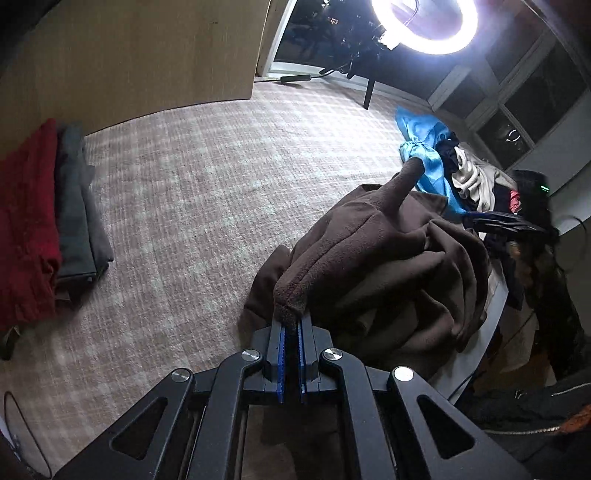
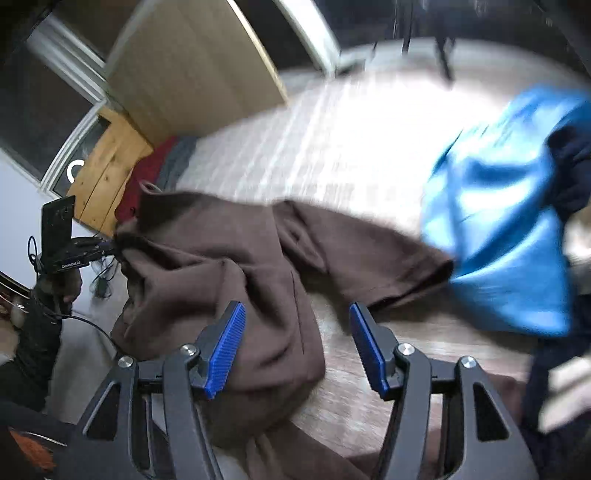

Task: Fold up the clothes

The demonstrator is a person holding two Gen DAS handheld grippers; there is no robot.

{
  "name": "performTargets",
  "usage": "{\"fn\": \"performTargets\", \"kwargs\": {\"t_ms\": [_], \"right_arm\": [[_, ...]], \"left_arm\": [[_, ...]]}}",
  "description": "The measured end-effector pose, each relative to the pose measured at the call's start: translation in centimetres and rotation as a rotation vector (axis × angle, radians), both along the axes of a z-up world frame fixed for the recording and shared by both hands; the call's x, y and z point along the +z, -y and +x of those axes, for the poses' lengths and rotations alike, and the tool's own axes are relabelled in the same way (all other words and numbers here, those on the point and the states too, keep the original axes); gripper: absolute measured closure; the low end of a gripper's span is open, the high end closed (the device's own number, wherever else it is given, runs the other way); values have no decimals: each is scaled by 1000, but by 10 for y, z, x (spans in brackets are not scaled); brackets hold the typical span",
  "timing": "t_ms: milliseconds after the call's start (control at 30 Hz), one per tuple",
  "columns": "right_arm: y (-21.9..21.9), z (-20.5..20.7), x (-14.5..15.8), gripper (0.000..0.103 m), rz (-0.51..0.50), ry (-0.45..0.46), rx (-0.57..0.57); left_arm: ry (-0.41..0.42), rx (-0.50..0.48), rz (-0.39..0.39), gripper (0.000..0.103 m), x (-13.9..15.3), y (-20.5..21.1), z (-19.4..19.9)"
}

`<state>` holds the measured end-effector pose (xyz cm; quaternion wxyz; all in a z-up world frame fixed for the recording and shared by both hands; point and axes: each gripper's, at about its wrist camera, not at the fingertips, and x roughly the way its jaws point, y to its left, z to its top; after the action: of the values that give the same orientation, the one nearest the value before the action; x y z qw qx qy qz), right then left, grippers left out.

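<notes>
A brown fleece garment (image 1: 384,258) lies crumpled on the checked bed cover (image 1: 207,192). My left gripper (image 1: 291,325) is shut on a seamed edge of it, the cloth pinched between the blue pads (image 1: 282,354). In the right wrist view the same brown garment (image 2: 229,273) spreads across the bed, one sleeve reaching toward a blue garment (image 2: 502,229). My right gripper (image 2: 297,343) is open above the brown cloth, with nothing between its blue fingers (image 2: 225,350). The left gripper (image 2: 107,251) holds the garment's far left edge there.
Folded red (image 1: 26,229) and grey (image 1: 79,206) clothes are stacked at the bed's left edge by a wooden headboard (image 1: 129,55). A pile of mixed clothes (image 1: 476,177) with a blue garment (image 1: 424,147) sits at the right. A ring light (image 1: 424,26) shines behind.
</notes>
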<state>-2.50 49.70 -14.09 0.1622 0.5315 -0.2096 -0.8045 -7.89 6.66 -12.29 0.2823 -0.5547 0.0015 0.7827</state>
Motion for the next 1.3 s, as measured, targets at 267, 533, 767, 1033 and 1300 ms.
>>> {"fn": "performTargets", "kwargs": {"t_ms": [267, 533, 767, 1033, 1300], "right_arm": [[45, 15, 1, 92, 41, -15, 71], [45, 91, 210, 94, 201, -409, -171], [94, 163, 399, 94, 485, -746, -224], [126, 233, 488, 94, 636, -951, -226], [120, 218, 468, 94, 662, -926, -238]], "left_arm": [[-62, -19, 10, 99, 16, -5, 2], [-358, -146, 104, 99, 154, -12, 17], [-758, -119, 100, 99, 337, 7, 92], [-998, 28, 12, 99, 442, 15, 206], [-987, 49, -60, 99, 442, 8, 223]]}}
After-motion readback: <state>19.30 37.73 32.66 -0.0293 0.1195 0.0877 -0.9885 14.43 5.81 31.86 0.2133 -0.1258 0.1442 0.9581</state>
